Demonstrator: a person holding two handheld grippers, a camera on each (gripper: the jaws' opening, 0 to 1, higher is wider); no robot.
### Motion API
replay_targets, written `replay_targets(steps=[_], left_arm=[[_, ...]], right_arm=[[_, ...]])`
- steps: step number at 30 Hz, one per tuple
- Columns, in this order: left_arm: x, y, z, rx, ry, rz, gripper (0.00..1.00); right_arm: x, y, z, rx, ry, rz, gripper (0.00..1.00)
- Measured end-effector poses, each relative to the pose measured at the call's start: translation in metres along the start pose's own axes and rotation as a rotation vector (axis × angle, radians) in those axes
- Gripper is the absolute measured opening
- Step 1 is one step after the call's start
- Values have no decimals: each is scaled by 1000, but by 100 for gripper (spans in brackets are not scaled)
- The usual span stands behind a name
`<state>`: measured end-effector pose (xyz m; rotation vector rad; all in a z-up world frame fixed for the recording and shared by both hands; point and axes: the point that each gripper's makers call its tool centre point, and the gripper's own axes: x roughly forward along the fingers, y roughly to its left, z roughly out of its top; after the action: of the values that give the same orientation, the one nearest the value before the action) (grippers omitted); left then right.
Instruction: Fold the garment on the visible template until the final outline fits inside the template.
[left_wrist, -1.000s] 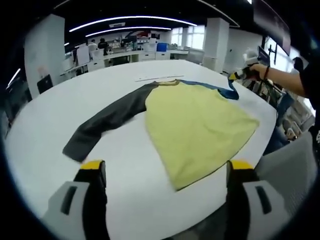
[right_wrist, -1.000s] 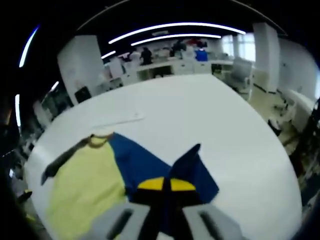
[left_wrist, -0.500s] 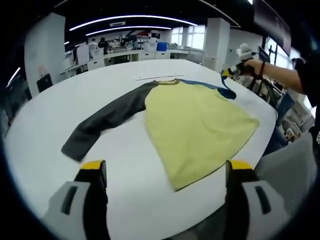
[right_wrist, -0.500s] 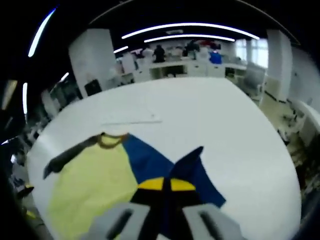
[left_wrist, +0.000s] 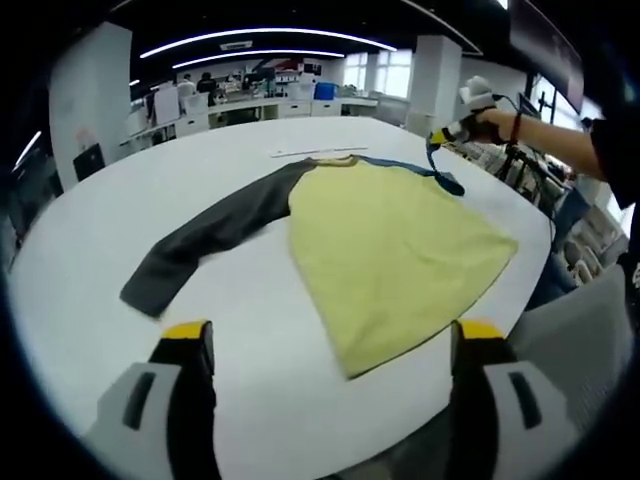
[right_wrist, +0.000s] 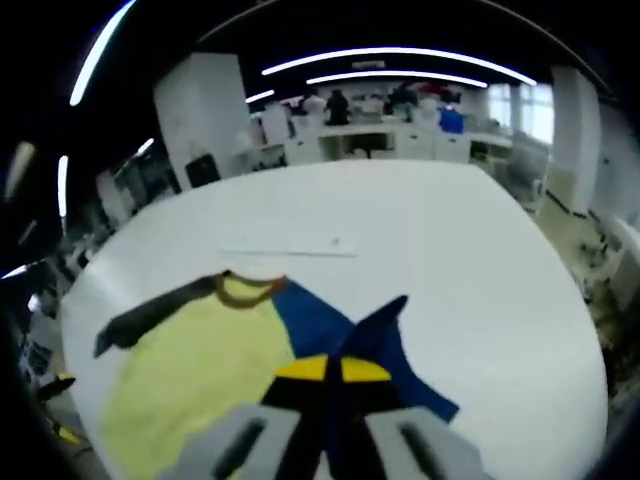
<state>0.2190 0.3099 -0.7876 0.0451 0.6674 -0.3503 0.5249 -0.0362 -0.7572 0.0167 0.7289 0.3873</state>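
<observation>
Right gripper has carried blue sleeve inward over shirt

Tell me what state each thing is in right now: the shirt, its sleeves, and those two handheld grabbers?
Shirt: spread flat on the white table, yellow body not yet folded.
Grey sleeve: stretched out flat, untouched.
Blue sleeve: lifted off the table, pinched at its end.
Right gripper: shut on the blue sleeve.
Left gripper: open, fingers wide apart, holding nothing.
</observation>
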Motion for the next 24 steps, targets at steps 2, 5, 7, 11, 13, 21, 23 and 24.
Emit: replay_targets(steps=[2, 5, 7, 11, 13, 21, 23, 24], left_arm=[[0, 1, 0, 0, 1, 0, 96], [1, 1, -1, 1, 4, -1, 96], [1, 1, -2, 0, 5, -1, 96], [1, 1, -2, 0, 7, -3, 95], [1, 1, -3, 1, 8, -2, 95], [0, 0, -2, -7, 4, 0, 95], [0, 0, -3, -9, 7, 0, 95], [0, -1, -3, -9, 8, 0, 95]], right_arm=[[1, 5, 2, -8, 0, 9, 0], [3, 13, 6, -20, -3, 20, 0], [6, 17, 8, -30, -4, 30, 0], [10, 32, 11, -55, 1, 52, 0], [15, 37, 15, -64, 0, 69, 0], [21, 65, 16, -126, 16, 124, 0], [23, 70, 17, -133, 16, 133, 0], [23, 72, 17, -137, 17, 138, 0]])
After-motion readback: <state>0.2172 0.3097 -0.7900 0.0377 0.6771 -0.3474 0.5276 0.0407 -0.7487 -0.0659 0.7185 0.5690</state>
